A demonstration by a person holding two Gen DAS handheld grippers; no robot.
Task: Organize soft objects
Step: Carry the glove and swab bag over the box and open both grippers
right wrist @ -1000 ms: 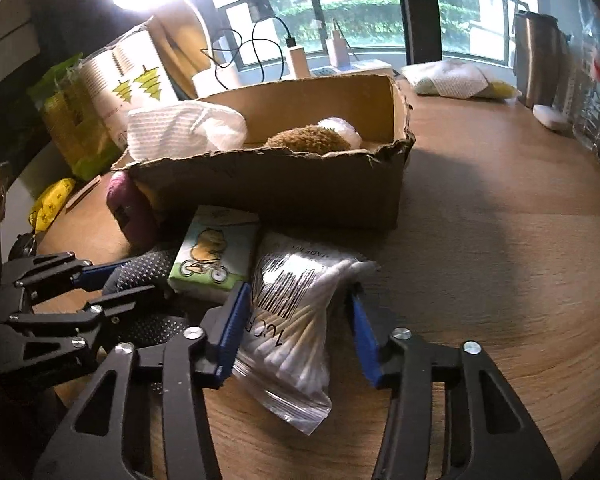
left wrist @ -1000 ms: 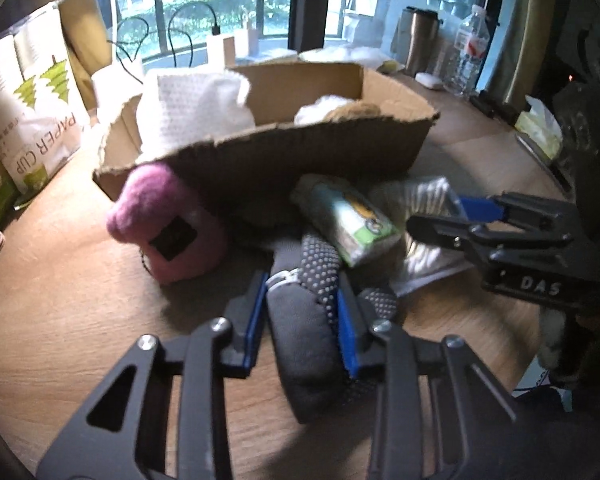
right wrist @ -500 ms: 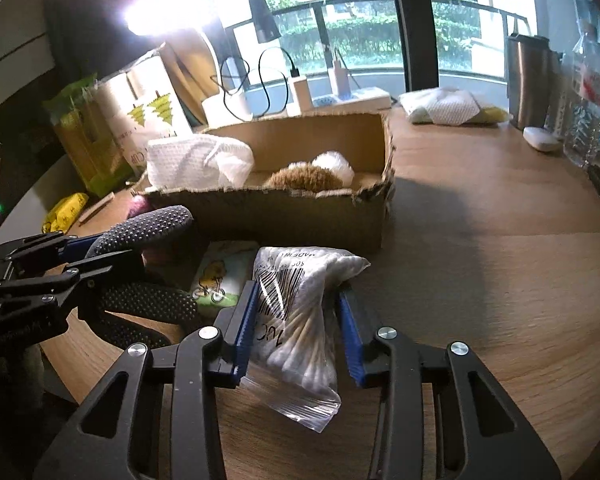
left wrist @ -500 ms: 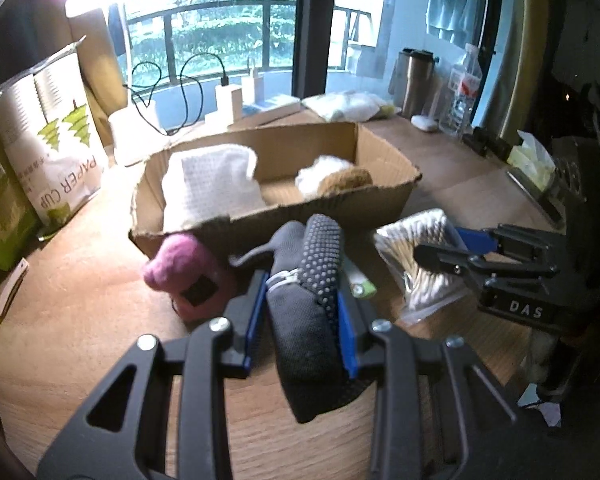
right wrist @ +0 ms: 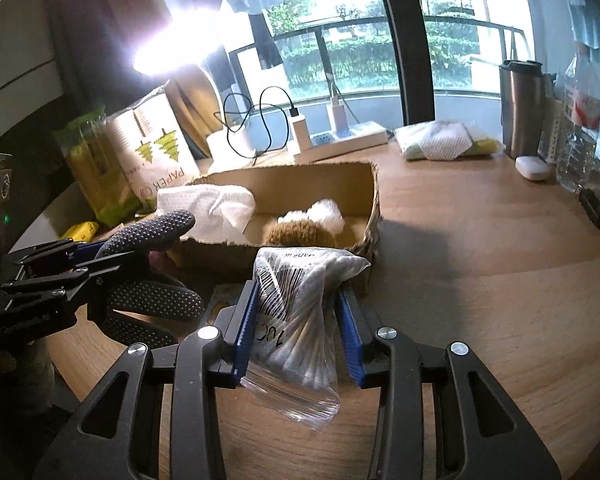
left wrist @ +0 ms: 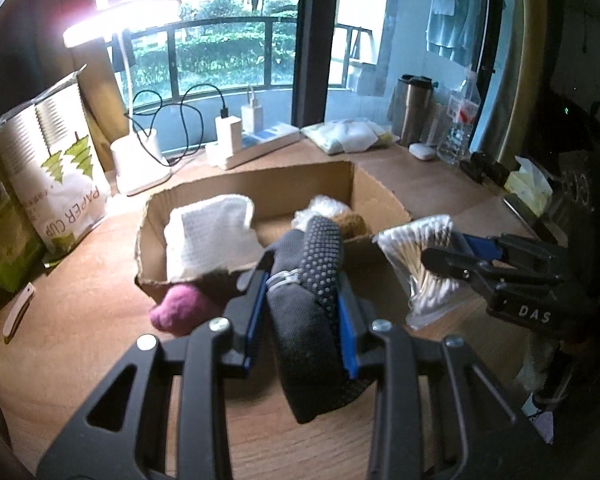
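Both grippers went up: left gripper point(left wrist: 302, 316) pinches the dark glove point(left wrist: 308, 320), right gripper point(right wrist: 296, 332) squeezes the cotton swab bag point(right wrist: 296, 308), both lifted just before the cardboard box point(right wrist: 300, 176), so dropping them inside looks next.

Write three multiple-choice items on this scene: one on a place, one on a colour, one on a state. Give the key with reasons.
1. Where is the white towel?
A. in the cardboard box
B. on the power strip
C. in the right gripper

2. What colour is the plush by the box's front wall?
A. green
B. pink
C. blue

3. What is the left gripper doing?
A. standing open and empty
B. pressing on the table
C. gripping a dark dotted glove

Key:
1 A, the towel lies in the box's left end.
2 B, the plush outside the box is pink.
3 C, the blue pads press on the glove's sides, and its lower end hangs clear of the table.
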